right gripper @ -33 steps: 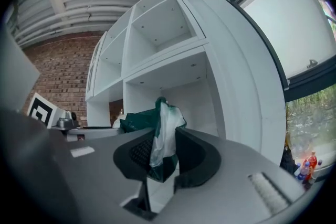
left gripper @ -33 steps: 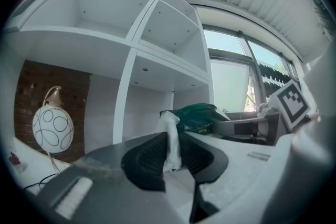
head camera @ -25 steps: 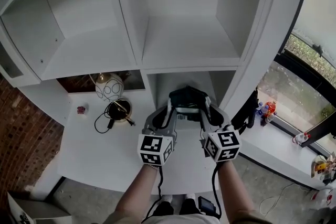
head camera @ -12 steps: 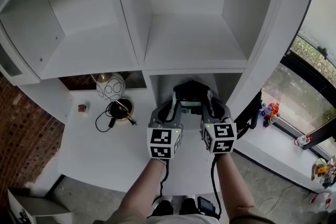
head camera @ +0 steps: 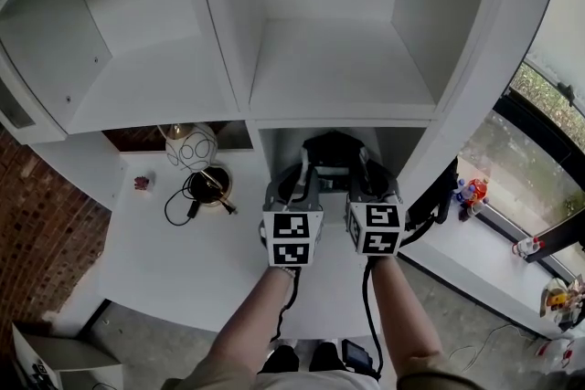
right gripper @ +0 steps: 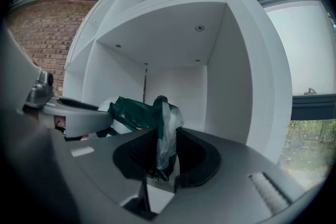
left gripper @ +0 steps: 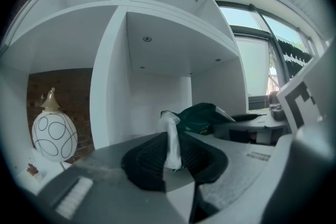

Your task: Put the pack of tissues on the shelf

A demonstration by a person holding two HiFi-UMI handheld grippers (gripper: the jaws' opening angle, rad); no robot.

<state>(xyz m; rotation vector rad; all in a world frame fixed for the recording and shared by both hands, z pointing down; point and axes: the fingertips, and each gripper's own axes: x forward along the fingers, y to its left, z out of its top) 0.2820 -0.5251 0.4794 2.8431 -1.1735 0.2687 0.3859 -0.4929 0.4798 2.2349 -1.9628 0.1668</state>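
The pack of tissues [head camera: 334, 149] is dark green with whitish end flaps, and it hangs between my two grippers at the mouth of the lower shelf compartment [head camera: 283, 142]. My left gripper [head camera: 306, 174] is shut on the pack's left flap [left gripper: 171, 140], with the green body [left gripper: 203, 116] just beyond its jaws. My right gripper [head camera: 362, 174] is shut on the right flap [right gripper: 166, 131], and the body [right gripper: 130, 112] lies to its left. Each gripper view shows the other gripper beside the pack. The far end of the pack is hidden under the shelf board.
A white egg-shaped ornament with line drawings [head camera: 193, 149] stands on the white desk [head camera: 174, 260] to the left, with a round black object and cable [head camera: 207, 188] next to it. Wide white compartments [head camera: 338, 73] lie above. A window sill with a small toy [head camera: 470, 191] is at right.
Both grippers have carried the pack forward toward the lower compartment and come closer side by side. The grips on the flaps are unchanged.
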